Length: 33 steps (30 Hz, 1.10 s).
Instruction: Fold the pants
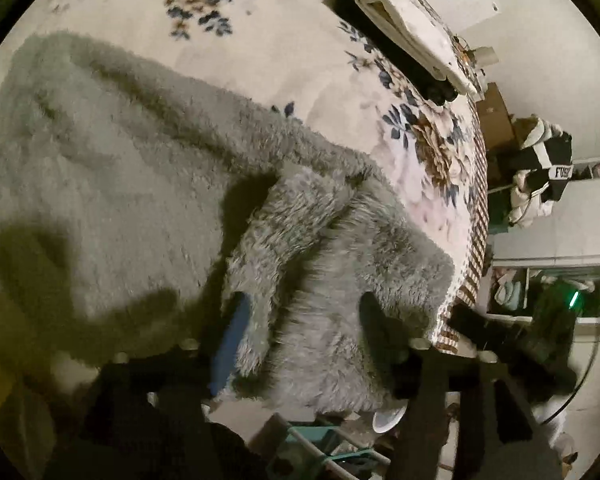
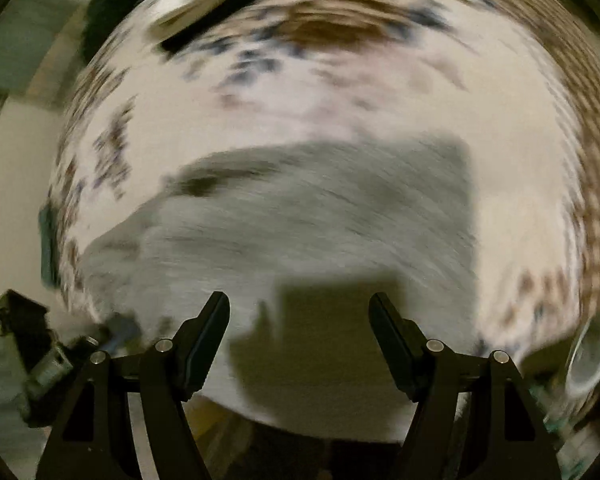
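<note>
The fuzzy grey pants (image 1: 112,168) lie spread on a floral bedspread (image 1: 260,40). In the left wrist view my left gripper (image 1: 304,316) has its fingers wide apart around a bunched fold of the pants (image 1: 324,280) near the bed's edge; fabric sits between them, not pinched. In the right wrist view, which is motion-blurred, the pants (image 2: 300,208) lie ahead on the bed. My right gripper (image 2: 300,312) is open and empty above them. The other gripper (image 2: 40,356) shows at the lower left.
A folded white and black stack (image 1: 404,36) lies at the far side of the bed. Beyond the bed's edge are a hanging jacket (image 1: 540,168), shelves (image 1: 548,288) and a rack (image 1: 324,452) below. A clear container (image 2: 592,356) is at the right.
</note>
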{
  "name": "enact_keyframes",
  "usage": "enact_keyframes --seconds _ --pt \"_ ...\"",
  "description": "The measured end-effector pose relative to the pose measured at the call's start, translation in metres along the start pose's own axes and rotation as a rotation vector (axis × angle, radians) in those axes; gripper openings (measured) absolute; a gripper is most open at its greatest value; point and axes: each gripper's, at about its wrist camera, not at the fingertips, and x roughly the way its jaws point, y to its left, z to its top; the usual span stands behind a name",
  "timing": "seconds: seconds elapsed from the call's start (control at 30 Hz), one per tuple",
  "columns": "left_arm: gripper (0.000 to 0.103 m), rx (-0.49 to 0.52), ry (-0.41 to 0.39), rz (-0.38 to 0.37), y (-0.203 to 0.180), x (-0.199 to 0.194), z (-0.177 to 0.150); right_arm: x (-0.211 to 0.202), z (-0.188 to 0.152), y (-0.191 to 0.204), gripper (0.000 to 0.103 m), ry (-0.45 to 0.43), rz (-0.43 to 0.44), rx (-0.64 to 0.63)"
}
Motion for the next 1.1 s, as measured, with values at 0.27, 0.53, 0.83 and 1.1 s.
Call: enact_keyframes --seconds 0.27,0.53,0.83,1.1 --pt "0.057 -0.003 0.048 -0.012 0.008 0.041 -0.022 0.061 0.08 0.103 0.074 0.171 -0.064 -0.376" --pt "0.009 0.045 0.034 -0.023 0.004 0.059 -0.041 0.096 0.066 0.127 0.011 0.235 -0.175 -0.524" --pt "0.008 -0.029 -0.096 -0.102 0.008 -0.017 -0.043 0.012 0.05 0.152 0.008 0.046 -0.117 -0.582" --pt "0.014 -0.089 -0.133 -0.122 0.041 -0.032 -0.027 0.033 0.049 0.217 0.008 0.088 -0.106 -0.744"
